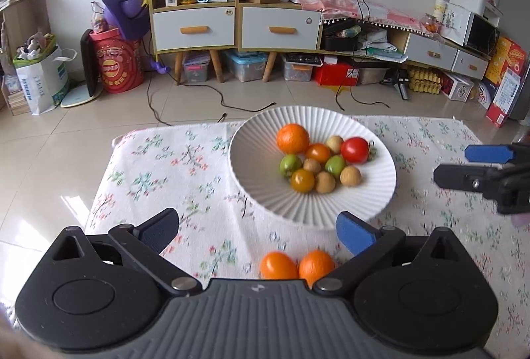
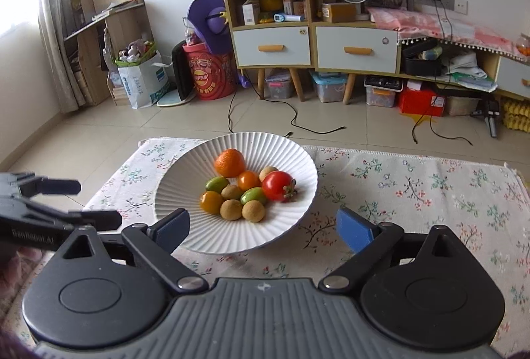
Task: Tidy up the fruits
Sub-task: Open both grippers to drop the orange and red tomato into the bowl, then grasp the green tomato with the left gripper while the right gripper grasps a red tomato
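Observation:
A white ribbed bowl (image 1: 265,193) (image 2: 185,193) on a floral cloth holds several fruits: an orange (image 1: 292,137) (image 2: 230,163), a red tomato (image 1: 354,149) (image 2: 278,186), small green, orange and tan fruits. Two orange fruits (image 1: 278,265) (image 1: 316,264) lie on the cloth in front of the bowl, between my left gripper's open jaws and close to its body. My left gripper (image 1: 256,228) is open and empty; it shows at the left edge of the right wrist view (image 2: 96,203). My right gripper (image 2: 263,228) is open and empty before the bowl's near rim; it shows at the right of the left wrist view (image 1: 457,165).
The floral cloth (image 1: 172,167) (image 2: 430,186) lies on a tiled floor (image 1: 49,210). Cables (image 1: 185,100) trail on the floor behind it. Cabinets with drawers (image 1: 232,24), storage boxes and a red barrel (image 1: 122,67) stand along the far wall.

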Available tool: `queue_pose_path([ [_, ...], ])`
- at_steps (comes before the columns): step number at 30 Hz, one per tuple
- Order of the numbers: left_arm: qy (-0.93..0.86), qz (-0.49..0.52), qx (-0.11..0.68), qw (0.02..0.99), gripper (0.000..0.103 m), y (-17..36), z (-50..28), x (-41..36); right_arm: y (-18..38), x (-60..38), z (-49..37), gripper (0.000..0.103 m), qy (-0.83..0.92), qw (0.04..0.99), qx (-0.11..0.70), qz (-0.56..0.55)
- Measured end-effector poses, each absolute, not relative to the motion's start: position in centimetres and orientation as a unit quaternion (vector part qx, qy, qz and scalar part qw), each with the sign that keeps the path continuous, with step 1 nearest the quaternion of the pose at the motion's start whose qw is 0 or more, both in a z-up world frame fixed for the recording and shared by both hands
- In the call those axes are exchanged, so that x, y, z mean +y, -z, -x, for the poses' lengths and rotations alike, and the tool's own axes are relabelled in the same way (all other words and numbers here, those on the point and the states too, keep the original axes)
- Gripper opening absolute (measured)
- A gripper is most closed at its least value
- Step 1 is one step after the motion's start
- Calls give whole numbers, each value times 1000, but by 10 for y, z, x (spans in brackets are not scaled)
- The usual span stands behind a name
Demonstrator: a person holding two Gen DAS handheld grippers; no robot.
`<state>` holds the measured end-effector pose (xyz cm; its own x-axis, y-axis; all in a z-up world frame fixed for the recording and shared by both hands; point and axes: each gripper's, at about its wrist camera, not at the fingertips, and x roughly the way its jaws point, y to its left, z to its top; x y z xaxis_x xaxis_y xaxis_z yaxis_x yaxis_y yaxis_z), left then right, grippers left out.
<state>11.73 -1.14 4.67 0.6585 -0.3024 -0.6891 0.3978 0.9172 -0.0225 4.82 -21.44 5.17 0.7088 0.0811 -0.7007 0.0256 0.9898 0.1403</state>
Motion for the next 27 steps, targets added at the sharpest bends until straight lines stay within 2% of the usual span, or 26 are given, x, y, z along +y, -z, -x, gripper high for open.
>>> queue_pose_path([
  [3, 183, -71, 373, 907, 100, -42, -108, -9, -54, -207, -37, 102, -12, 925, 374, -66],
  [16, 159, -85, 396, 901, 100, 18, -66, -11, -11, -192, -20, 102, -39, 919, 388, -56],
  [23, 205, -46, 360, 909, 99, 28, -54, -15, 3, -191, -24, 101, -69, 915, 387, -86],
  [26, 233, -37, 342, 910, 89, 28, -54, -19, 9, -187, -24, 94, -91, 912, 388, -101],
  [27, 236, -34, 339, 910, 81, 28, -54, -19, 11, -186, -26, 89, -99, 908, 392, -106],
])
